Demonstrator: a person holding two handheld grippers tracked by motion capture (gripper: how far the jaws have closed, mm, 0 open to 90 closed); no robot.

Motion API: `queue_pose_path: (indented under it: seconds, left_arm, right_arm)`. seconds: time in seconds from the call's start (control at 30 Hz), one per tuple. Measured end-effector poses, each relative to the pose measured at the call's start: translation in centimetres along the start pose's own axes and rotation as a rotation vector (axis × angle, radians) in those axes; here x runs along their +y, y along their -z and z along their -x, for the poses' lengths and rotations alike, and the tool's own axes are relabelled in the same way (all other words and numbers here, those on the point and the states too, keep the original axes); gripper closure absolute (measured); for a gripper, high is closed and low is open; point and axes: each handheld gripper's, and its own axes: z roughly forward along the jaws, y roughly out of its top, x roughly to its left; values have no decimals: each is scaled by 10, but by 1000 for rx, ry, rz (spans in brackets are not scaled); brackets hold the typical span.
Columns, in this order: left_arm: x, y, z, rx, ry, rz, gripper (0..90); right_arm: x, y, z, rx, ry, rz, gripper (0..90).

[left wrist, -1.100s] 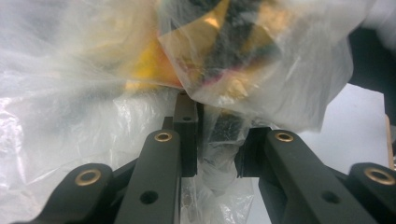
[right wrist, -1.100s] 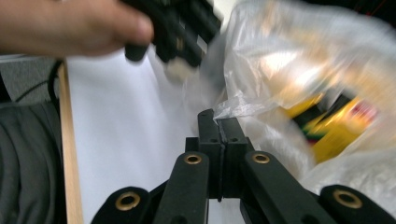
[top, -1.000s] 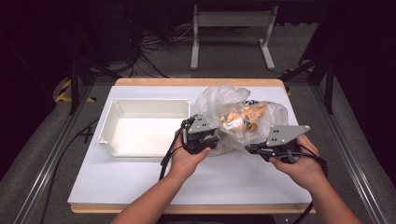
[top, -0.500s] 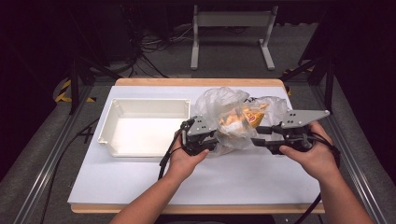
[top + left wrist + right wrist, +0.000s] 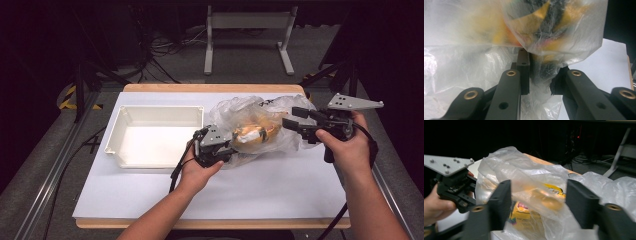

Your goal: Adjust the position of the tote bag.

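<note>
Your L gripper (image 5: 226, 146) is clamped on a fold of the bag (image 5: 260, 125) at its near-left edge, pinning it to the table (image 5: 250, 185) so it can't slide. R gripper (image 5: 295, 120) has just been opening; jaws now apart w/ nothing pinched, held at the bag's right side, prob to re-grab the mouth. Yellow packs (image 5: 529, 216) are inside the bag; bag sits just right of the tray (image 5: 125, 117), so it's a short tip into it

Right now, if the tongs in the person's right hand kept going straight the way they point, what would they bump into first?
Most likely the clear plastic bag: the right tongs, jaws just opened and holding nothing, aim straight at it, with the yellow package inside just behind.
</note>
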Motion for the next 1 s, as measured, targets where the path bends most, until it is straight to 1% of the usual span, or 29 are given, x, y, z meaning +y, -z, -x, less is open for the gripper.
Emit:
queue_pose_path:
  seconds: [0.07,0.13,0.17,0.2,0.27,0.33,0.37,0.4,0.43,0.5,0.53,0.57,0.6,0.63,0.67,0.7,0.73,0.8,0.83,0.87,0.9,0.97,1.0]
  left_arm:
    - [0,0,0,-2,0,0,745]
    - [0,0,0,0,-1,-1,745]
    - [0,0,0,0,0,-1,745]
    - [0,0,1,1,0,-1,745]
    - [0,0,1,1,-2,-3,745]
    - [0,0,1,2,-3,-3,745]
    - [0,0,1,2,-3,-4,745]
    - [0,0,1,4,-3,-4,745]
    - [0,0,1,4,-3,-4,745]
    - [0,0,1,4,-3,-4,745]
    - [0,0,1,4,-2,-3,744]
    - [0,0,1,3,0,-3,744]
    - [0,0,1,4,0,-3,744]
    - [0,0,1,4,0,-3,744]
    - [0,0,1,4,0,-3,744]
    - [0,1,1,7,-2,-3,743]
    - [-1,1,1,6,-2,-3,742]
    - [-1,1,1,6,-1,1,741]
    - [-1,1,1,6,0,2,740]
    - [-1,1,1,8,2,2,739]
    - [-1,2,0,12,3,0,739]
    - [-1,2,0,10,6,2,739]
    - [-1,2,0,10,6,3,739]
  right_arm:
    - [3,4,2,24,-36,32,477]
    - [6,9,2,25,-40,54,526]
    - [8,12,1,16,-23,57,554]
    - [11,15,0,6,-11,57,561]
    - [15,19,-2,-16,8,71,614]
    - [21,23,-3,-66,35,83,680]
    - [23,24,-4,-95,46,76,746]
    - [24,24,-4,-110,56,64,787]
    - [25,22,-4,-126,71,36,823]
    - [22,14,-6,-124,95,-26,858]
    - [21,11,-7,-115,105,-44,861]
    - [18,6,-9,-95,119,-75,858]
    - [15,0,-13,-65,130,-118,845]
    - [15,0,-13,-65,130,-118,845]
    - [12,-4,-15,-51,141,-143,828]
    - [4,-13,-20,-15,162,-191,770]
    - [1,-16,-20,-12,166,-206,749]
    - [-1,-17,-20,-16,169,-216,734]
    - [-5,-20,-18,-49,176,-238,664]
    - [-7,-20,-17,-65,176,-244,583]
    - [-9,-20,-16,-76,172,-242,487]
    - [-11,-21,-14,-96,180,-224,339]
    - [-11,-22,-13,-111,191,-221,305]
